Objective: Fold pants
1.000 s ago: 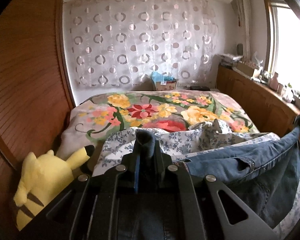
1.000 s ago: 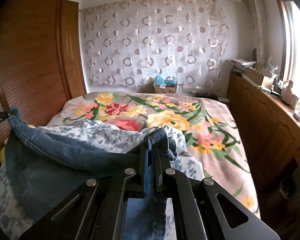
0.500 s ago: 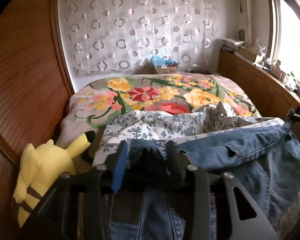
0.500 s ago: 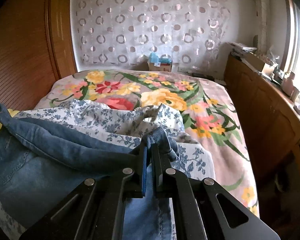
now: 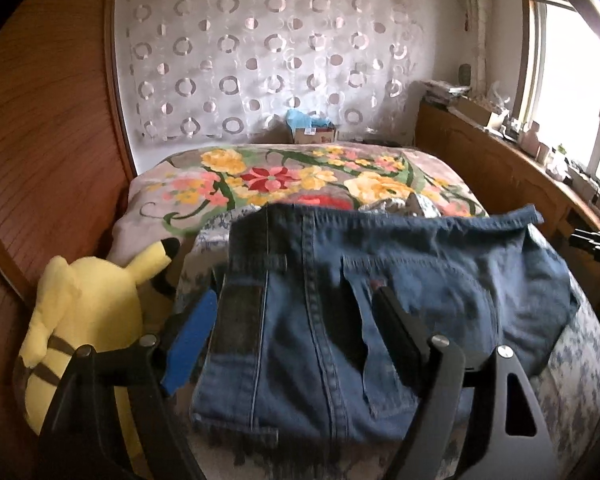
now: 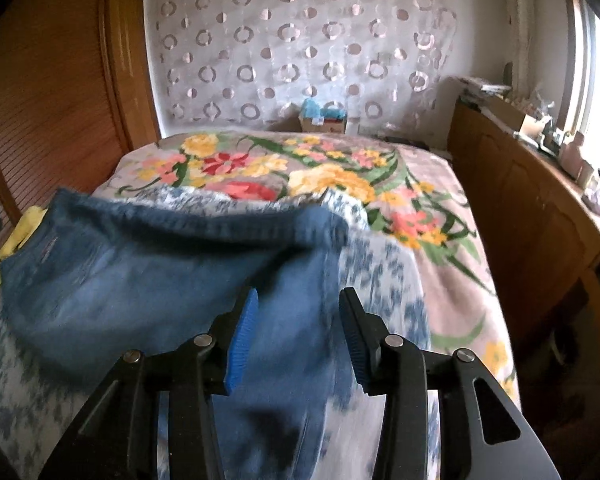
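A bedroom, the bed (image 5: 148, 216) spread with floral covers. Nearest, the left hand-held gripper (image 5: 296, 320) gapes wide and the right hand-held gripper (image 6: 296, 332) is opening, pads clear of the jeans (image 5: 400, 280) lying flat beneath them. I'd lift both straight away, sparing the waistband (image 5: 380, 218) beyond.

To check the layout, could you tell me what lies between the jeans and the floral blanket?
In both views, a blue-and-white flowered cloth lies between the jeans and the floral blanket.
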